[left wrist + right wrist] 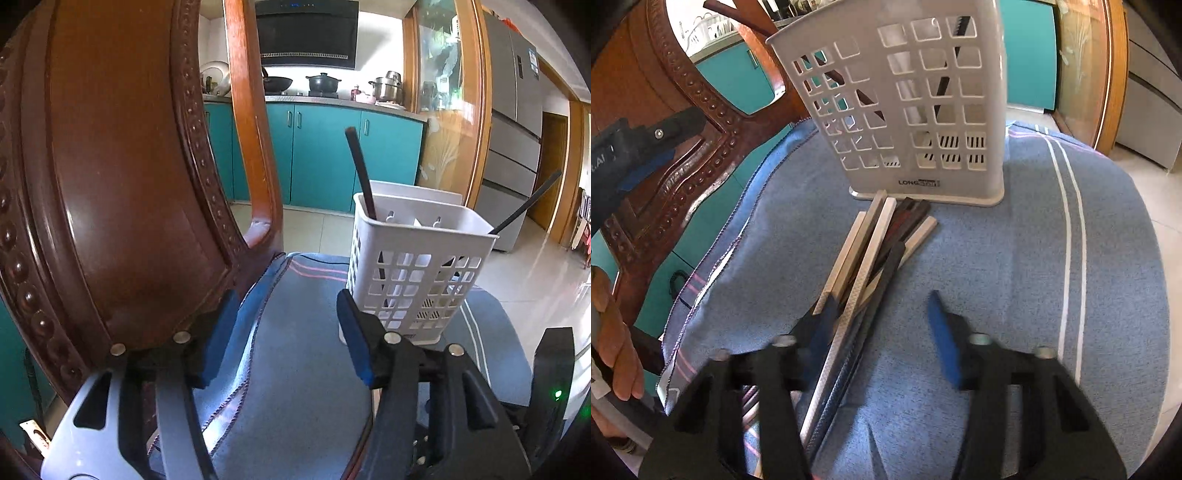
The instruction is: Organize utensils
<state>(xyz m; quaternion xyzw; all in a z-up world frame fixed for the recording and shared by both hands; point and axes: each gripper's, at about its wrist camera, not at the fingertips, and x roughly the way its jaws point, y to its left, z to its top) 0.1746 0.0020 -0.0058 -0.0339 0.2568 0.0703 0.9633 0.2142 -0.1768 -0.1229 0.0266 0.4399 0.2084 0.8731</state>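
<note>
In the left wrist view, the left gripper (pixel 291 332) hovers with jaws spread and empty over the blue cloth (pixel 306 369), the white basket (pixel 413 266) right of center already holding two dark chopsticks (pixel 360 173). In the right wrist view, the right gripper (pixel 882 328) has its jaws spread too, low over the chopstick pile (pixel 875 258) lying at center, touching the basket's foot. Better to shift left, straddle one stick only, and close near its middle.
</note>
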